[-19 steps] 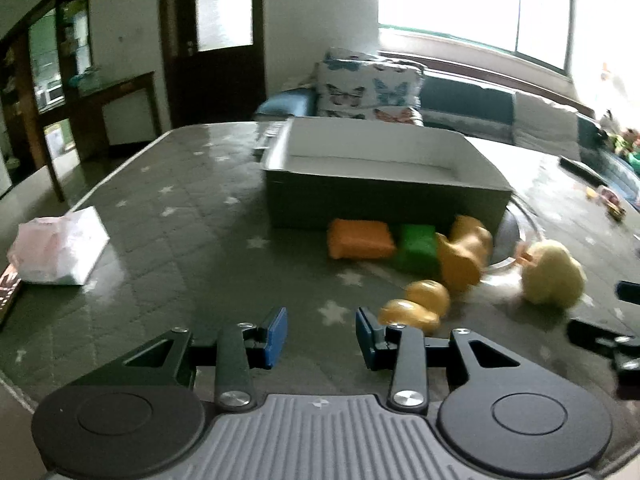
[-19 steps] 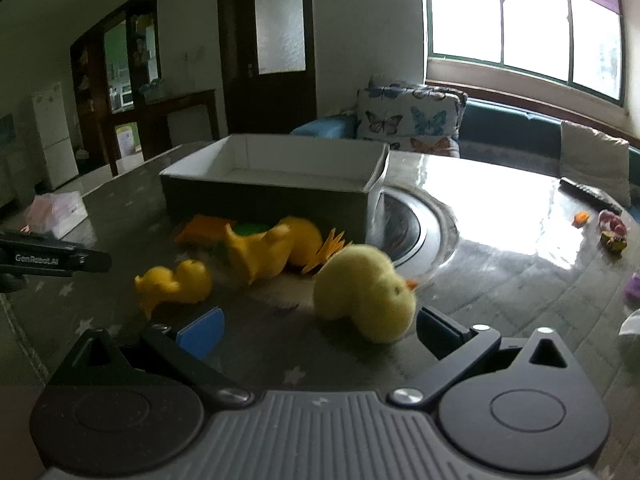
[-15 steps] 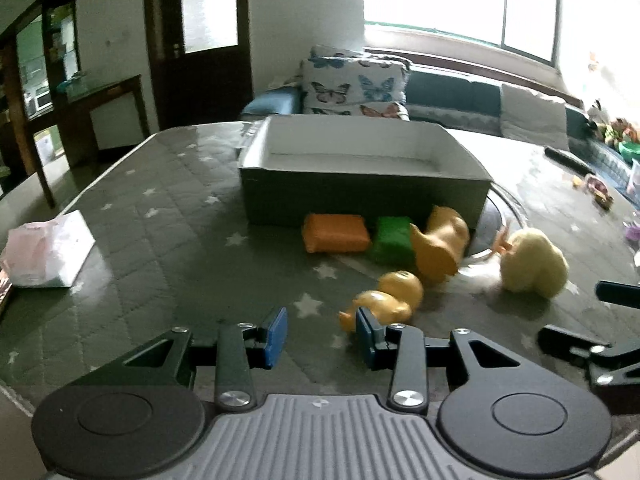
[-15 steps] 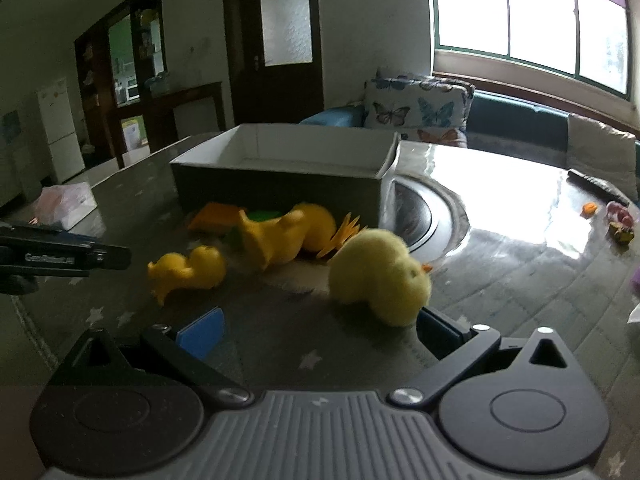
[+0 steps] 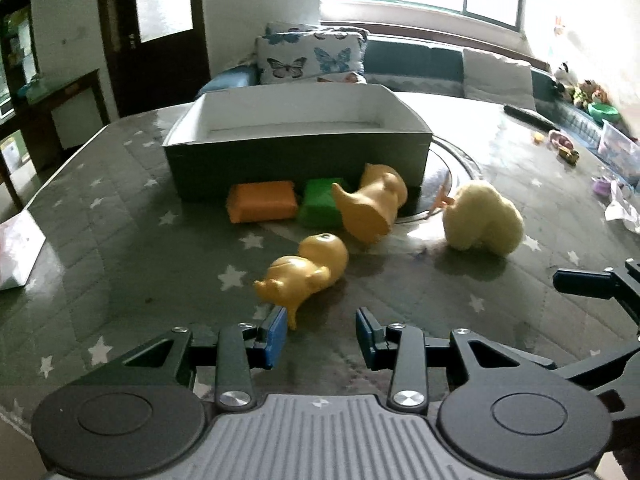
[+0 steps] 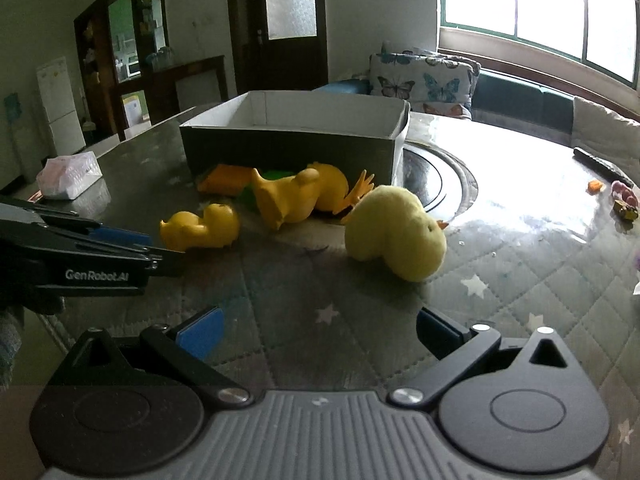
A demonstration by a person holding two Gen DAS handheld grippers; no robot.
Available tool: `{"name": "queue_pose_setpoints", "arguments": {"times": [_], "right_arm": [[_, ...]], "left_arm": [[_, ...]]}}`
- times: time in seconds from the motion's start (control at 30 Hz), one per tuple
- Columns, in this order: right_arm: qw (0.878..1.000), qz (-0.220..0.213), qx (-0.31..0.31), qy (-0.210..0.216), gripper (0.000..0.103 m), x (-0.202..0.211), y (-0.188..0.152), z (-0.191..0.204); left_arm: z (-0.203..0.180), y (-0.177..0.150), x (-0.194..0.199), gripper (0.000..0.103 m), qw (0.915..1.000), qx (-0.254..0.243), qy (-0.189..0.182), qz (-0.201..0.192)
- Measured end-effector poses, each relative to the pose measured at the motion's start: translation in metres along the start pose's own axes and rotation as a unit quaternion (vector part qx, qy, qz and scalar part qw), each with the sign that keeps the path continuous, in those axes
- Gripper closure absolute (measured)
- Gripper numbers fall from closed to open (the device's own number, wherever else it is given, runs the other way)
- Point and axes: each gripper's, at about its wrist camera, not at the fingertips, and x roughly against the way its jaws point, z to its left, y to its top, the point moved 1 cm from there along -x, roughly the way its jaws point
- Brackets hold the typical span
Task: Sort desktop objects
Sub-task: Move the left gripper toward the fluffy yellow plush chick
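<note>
Since half a second ago our left tongs (image 5: 321, 330), jaws apart and empty, have neared the small duck (image 5: 306, 271) lying before the box (image 5: 298, 160). Likely light, slick plastic; we'd pinch its body. Right tongs (image 6: 318, 334) gape wide.

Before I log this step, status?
Both claws open, empty. Left claw at small rubber duck. Right claw facing plush chick. Box unobstructed.
</note>
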Motion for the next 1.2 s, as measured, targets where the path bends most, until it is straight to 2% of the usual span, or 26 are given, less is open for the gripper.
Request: {"name": "queue_pose_setpoints", "arguments": {"times": [0.13,0.33,1.2], "right_arm": [[1.0,0.003,-0.004,0.0,0.0,0.001,0.001,0.0],[1.0,0.007,-0.008,-0.005,0.0,-0.001,0.002,-0.002],[1.0,0.012,-0.01,-0.019,0.0,-0.009,0.006,-0.013]], "left_arm": [[0.001,-0.001,-0.001,0.063,0.9999,-0.002,-0.016,0.005],[0.01,0.01,0.008,0.063,0.9974,-0.041,-0.051,0.03],[-0.003,0.027,-0.002,0.063,0.9927,-0.071,-0.079,0.057]]}}
